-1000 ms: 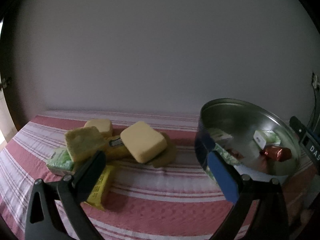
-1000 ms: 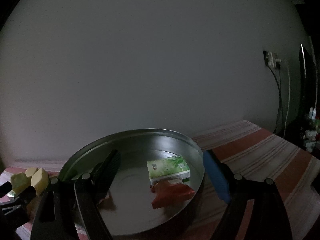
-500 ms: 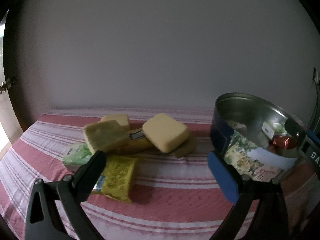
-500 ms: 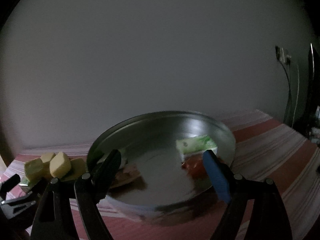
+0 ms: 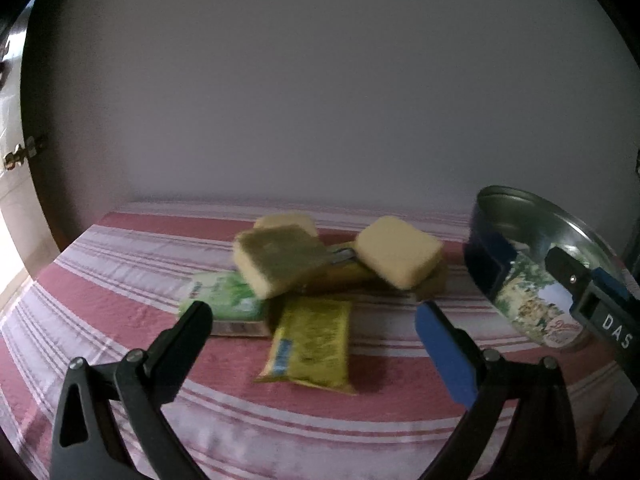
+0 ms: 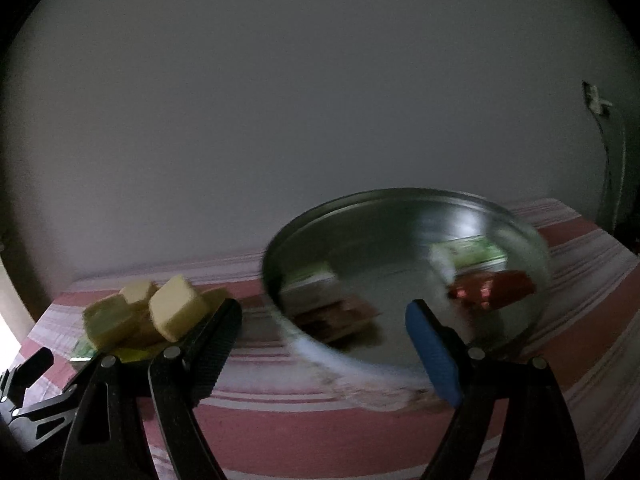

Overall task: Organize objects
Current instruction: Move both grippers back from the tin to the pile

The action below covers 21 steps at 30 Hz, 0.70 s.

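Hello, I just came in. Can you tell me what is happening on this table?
A person holds a two-finger tool in each hand and is sorting small items into a round metal tin. Both the left tool and the right tool are open and hold nothing. A pile of yellow sponges, a green packet and a yellow packet waits on the striped cloth, in front of the left tool. The tin already contains a green box and a red wrapper.

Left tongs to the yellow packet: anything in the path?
Nothing visible. The left tongs stand open with the yellow packet lying flat on the striped cloth right ahead, its near end bare. The sponges and green box are piled behind it.
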{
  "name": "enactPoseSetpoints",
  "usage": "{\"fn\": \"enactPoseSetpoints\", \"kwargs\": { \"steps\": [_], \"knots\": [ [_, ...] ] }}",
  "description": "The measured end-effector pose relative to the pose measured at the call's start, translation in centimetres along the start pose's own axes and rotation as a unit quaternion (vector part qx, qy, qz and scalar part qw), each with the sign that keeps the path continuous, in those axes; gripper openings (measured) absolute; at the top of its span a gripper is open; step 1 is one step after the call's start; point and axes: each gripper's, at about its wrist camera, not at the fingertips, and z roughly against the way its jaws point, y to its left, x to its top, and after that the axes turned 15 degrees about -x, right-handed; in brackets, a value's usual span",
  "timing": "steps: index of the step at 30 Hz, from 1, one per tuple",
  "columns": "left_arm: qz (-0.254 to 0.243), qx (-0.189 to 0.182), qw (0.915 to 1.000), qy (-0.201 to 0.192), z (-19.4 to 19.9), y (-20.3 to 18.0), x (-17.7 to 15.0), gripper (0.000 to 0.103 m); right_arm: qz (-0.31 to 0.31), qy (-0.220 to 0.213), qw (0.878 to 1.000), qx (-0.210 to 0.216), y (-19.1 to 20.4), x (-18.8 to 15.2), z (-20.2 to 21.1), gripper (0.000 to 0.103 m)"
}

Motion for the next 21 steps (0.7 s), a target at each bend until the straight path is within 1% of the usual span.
{"fn": "enactPoseSetpoints", "kwargs": {
  "steps": [3, 6, 8, 14, 17, 21],
  "knots": [
    [0.009, 0.007, 0.9999, 0.003, 0.3, 1.7, 0.0, 0.103, 0.009, 0.01, 1.0, 0.016, 1.8, -0.4, 0.3, 0.086],
    [0.012, 0.017, 0.9998, 0.005, 0.5, 3.5, 0.1, 0.103, 0.025, 0.004, 1.0, 0.013, 3.6, -0.6, 0.8, 0.086],
    [0.017, 0.022, 0.9996, 0.008, 0.7, 4.8, 0.1, 0.103, 0.035, 0.007, 0.999, 0.025, 4.7, -0.8, 1.0, 0.086],
    [0.049, 0.034, 0.998, 0.02, 1.0, 8.9, 0.2, 0.103, 0.057, 0.034, 0.997, 0.046, 7.6, -1.3, 0.8, 0.086],
    [0.054, 0.048, 0.9972, 0.022, 1.2, 10.4, 0.3, 0.103, 0.065, 0.047, 0.995, 0.054, 8.5, -1.5, 0.6, 0.086],
    [0.052, 0.067, 0.9959, 0.03, 1.3, 11.8, 0.3, 0.103, 0.073, 0.08, 0.99, 0.086, 9.8, -2.1, 0.1, 0.086]
  ]
}}
